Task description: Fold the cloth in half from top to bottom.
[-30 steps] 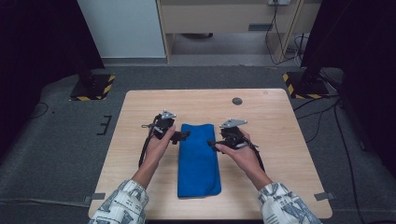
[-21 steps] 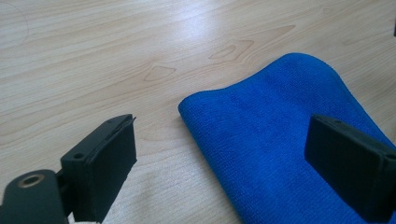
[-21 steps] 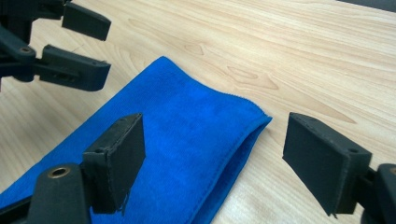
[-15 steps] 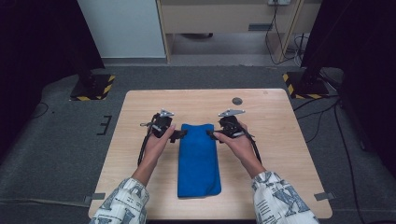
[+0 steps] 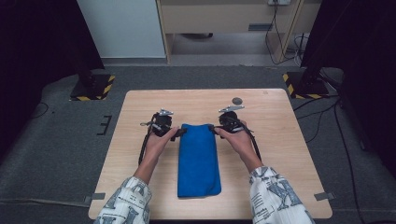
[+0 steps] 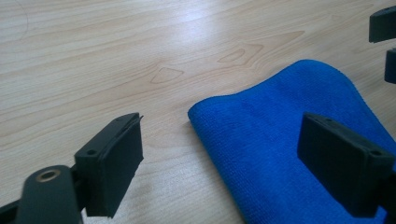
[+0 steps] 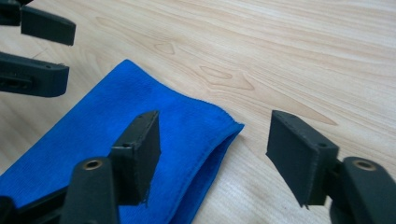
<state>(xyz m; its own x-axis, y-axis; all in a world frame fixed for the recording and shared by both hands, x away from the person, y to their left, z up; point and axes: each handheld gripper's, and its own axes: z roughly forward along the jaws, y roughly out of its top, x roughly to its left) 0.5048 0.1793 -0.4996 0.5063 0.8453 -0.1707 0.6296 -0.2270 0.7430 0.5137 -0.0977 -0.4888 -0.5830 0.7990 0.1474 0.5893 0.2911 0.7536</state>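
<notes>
Both claws, left (image 5: 180,132) and right (image 5: 214,128), have just been closing yet stand apart, astride the folded blue cloth's (image 5: 199,158) far corners, pads clear of it.

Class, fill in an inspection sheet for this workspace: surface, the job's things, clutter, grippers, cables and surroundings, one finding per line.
Surface: light wooden table, bare around the work.
Job's things: folded blue cloth lying flat mid-table, long side running away from the person.
Clutter: one small dark round thing near the far edge.
Grippers: left gripper open at the cloth's far left corner; right gripper open astride the far right corner, jaws just closing, pads not yet pressing.
Cables: a black cable trails from each gripper; more cables on the floor at right.
Surroundings: grey floor, striped stand bases, cabinet behind.
</notes>
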